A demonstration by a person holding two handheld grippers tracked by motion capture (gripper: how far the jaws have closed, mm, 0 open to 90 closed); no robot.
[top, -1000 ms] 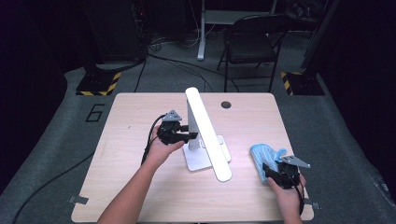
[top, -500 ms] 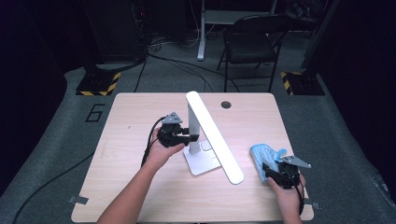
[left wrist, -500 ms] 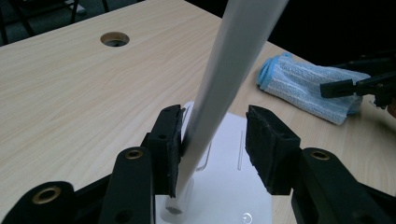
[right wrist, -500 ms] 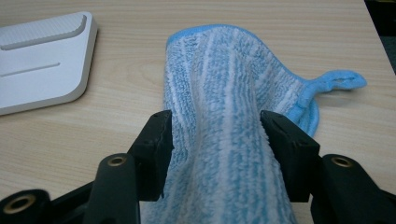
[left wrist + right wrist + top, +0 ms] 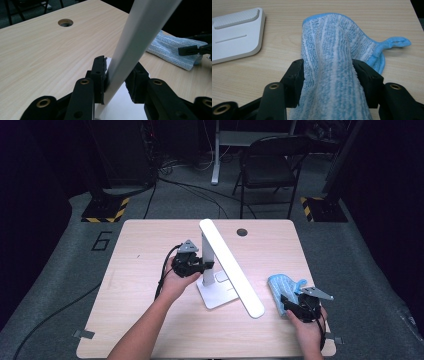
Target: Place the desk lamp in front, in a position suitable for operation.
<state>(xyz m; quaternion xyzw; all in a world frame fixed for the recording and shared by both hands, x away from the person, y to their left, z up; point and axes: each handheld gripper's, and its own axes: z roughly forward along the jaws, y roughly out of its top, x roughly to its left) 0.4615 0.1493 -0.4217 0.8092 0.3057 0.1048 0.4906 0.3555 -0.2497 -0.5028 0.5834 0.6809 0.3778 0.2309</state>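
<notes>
So here's where I'm at. The tabletop (image 5: 130, 285) takes up the middle of the high view, light wood, with a cable hole (image 5: 242, 232) near its upper edge. Dead centre sits the white desk lamp (image 5: 216, 285): flat square base, upright post, and the long light bar (image 5: 230, 267) slanting from the upper middle of the frame down toward the lower right.

My left hand-held gripper (image 5: 206, 266) is just left of centre, and its jaws have just been closing in on the lamp's post. In the left gripper view the white arm (image 5: 130, 57) runs right between the pads; the left pad (image 5: 100, 75) looks pressed against it and the right one is at it too, so I'd call that clamped on the lamp.

My right hand-held gripper (image 5: 286, 301) is down at the lower right of the high view, jaws pinched on the blue microfibre cloth (image 5: 332, 65), which bunches up between them and lies partly on the wood beside the lamp base (image 5: 234, 32).

What worries me: the base is light and the bar hangs way out to one side. If I wipe hard along the bar and the left grip slips on that smooth plastic, the whole lamp could tip or skate. The cloth's loose hanging loop (image 5: 395, 42) could also snag on the bar's end.
</notes>
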